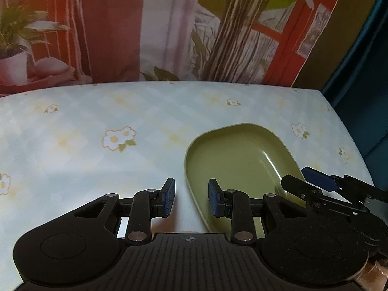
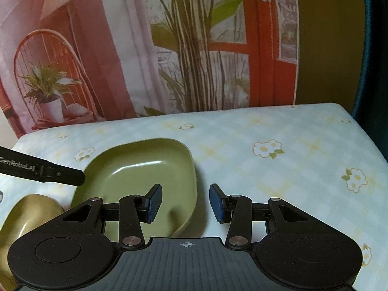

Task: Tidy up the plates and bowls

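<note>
A green rounded-square bowl [image 1: 237,160] sits on the flowered tablecloth; it also shows in the right wrist view [image 2: 135,177]. My left gripper [image 1: 191,200] is open and empty, its jaws straddling the bowl's left rim, the right pad over the bowl. My right gripper [image 2: 185,203] is open and empty, straddling the bowl's right rim. The right gripper also shows in the left wrist view [image 1: 322,184], over the bowl's right side. A gold bowl [image 2: 26,218] lies at the lower left of the right wrist view, partly hidden by my gripper.
The table [image 2: 278,169] has a light blue flowered cloth. A printed backdrop [image 1: 169,29] hangs along its far edge. The table's right edge [image 1: 351,140] borders a dark blue surface.
</note>
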### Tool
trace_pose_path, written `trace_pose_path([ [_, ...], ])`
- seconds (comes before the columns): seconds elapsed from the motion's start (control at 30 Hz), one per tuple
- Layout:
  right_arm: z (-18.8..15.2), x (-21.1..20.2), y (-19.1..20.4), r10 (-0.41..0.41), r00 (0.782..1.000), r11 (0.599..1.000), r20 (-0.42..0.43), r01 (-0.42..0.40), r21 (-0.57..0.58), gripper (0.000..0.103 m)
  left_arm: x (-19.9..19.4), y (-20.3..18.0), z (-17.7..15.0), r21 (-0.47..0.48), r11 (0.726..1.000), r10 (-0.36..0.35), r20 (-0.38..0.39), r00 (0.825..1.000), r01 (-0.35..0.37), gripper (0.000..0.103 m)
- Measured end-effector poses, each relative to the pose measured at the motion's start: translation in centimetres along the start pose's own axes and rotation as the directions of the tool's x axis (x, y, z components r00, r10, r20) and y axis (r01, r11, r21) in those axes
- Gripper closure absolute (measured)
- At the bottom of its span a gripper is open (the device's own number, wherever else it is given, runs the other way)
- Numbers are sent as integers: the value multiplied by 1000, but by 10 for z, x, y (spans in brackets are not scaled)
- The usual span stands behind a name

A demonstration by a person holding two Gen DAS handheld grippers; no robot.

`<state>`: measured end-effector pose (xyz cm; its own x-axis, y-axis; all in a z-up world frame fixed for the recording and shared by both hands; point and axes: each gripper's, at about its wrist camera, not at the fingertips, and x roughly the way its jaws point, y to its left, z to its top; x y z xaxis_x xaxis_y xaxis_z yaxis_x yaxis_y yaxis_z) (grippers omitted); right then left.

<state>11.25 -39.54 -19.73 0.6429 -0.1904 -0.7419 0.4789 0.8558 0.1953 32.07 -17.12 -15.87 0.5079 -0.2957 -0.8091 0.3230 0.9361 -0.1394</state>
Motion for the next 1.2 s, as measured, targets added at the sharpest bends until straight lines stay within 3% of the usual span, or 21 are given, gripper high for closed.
trace_pose_path([
  [0.33, -1, 10, -8, 2, 1000, 1000, -14, -1, 14, 75, 17, -9, 0, 23, 1000, -4, -35, 999, 5, 72],
  [0.43, 0, 13, -9, 8, 1000, 1000, -15, -7, 13, 78, 20, -11, 1, 30, 999, -29, -34, 999, 30, 78],
  [0.6, 1, 15, -11, 6, 1000, 1000, -22, -6, 24, 82, 19, -19, -2, 66, 997, -39, -25, 999, 40, 79],
  [0.93, 5, -16, -28, -5, 1000, 995, 17, 3, 95, 82, -12, -34, -2, 130, 988, -85, 35, 996, 80, 79],
  [1.2, 8, -50, -7, 27, 999, 995, 48, -31, 93, 82, -50, -17, -9, 119, 990, -86, 84, 993, 76, 79],
])
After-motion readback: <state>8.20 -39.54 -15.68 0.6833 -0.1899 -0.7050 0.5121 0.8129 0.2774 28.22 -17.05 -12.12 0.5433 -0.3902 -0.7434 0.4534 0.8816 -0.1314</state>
